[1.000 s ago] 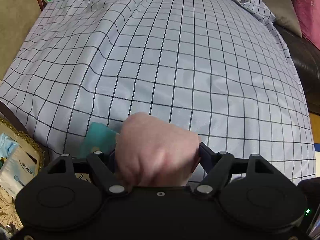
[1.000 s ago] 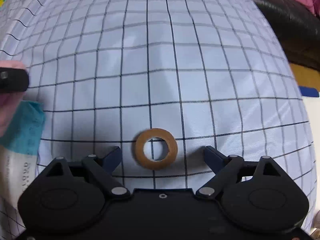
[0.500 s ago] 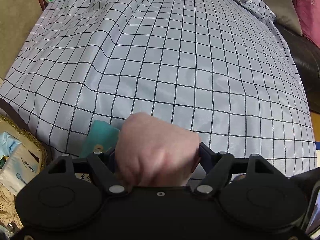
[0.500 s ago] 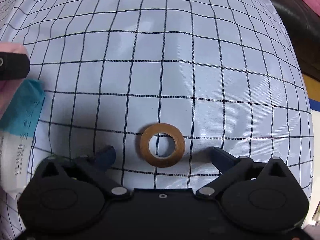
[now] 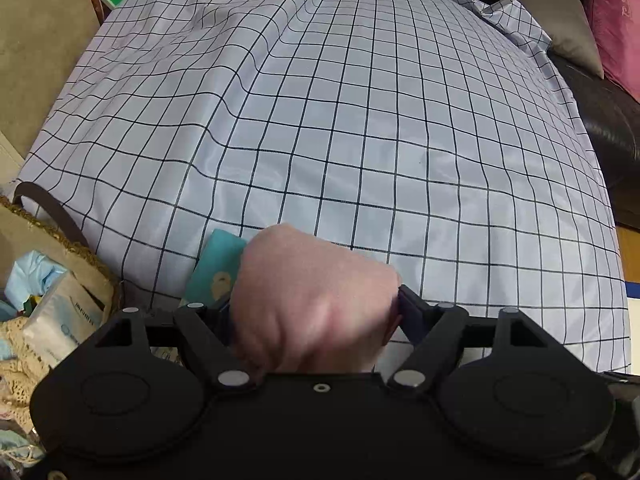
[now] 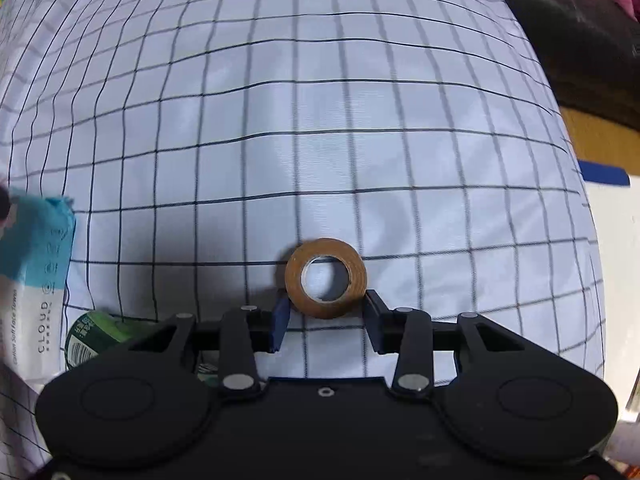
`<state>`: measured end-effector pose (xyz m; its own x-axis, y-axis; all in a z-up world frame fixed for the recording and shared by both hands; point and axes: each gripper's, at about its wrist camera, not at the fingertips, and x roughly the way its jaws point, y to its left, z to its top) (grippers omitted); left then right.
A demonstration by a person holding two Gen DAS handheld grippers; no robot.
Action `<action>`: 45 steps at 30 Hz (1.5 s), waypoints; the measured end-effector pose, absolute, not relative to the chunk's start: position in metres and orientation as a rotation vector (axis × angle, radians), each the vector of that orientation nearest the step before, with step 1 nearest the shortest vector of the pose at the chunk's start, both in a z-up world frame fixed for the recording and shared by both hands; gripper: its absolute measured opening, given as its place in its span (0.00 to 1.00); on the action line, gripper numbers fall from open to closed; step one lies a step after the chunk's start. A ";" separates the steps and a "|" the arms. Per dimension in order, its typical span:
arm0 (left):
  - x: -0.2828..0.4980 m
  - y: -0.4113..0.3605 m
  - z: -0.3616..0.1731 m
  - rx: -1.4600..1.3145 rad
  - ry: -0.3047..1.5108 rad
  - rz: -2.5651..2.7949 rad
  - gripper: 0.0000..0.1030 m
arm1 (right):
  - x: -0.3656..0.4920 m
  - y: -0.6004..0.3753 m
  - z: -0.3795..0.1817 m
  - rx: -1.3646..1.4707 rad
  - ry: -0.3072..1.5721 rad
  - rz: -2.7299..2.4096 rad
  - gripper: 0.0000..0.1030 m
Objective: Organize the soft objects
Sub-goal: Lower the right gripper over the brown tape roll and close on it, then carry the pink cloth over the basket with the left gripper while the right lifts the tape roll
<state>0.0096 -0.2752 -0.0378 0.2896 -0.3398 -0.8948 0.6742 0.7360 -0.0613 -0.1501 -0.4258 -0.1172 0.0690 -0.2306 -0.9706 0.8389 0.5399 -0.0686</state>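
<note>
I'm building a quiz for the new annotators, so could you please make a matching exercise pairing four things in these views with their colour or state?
Things:
1. tape roll
2. pink soft object
3. face towel pack
4. checked cloth

Descriptions:
A. teal and white
B. brown, gripped between the right gripper fingers
C. clamped in the left gripper
D. pale with dark grid lines

Pairs: 1-B, 2-C, 3-A, 4-D

My left gripper (image 5: 316, 312) hides most of the pink soft object (image 5: 312, 300) and the teal-topped pack (image 5: 218, 268) beneath it. At lower left, my right gripper's body covers a green item (image 6: 94, 338), possibly a bottle.
</note>
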 end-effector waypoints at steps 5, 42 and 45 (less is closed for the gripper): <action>0.006 -0.269 -0.028 0.366 1.061 -0.692 0.70 | -0.169 -0.438 -0.100 0.669 1.214 -0.928 0.38; 0.120 -0.097 0.037 0.355 1.022 -0.402 0.71 | -0.037 -0.211 0.028 0.457 1.066 -0.450 0.38; 0.131 -0.094 0.041 0.362 1.025 -0.413 0.71 | -0.016 -0.175 0.028 0.417 1.078 -0.367 0.38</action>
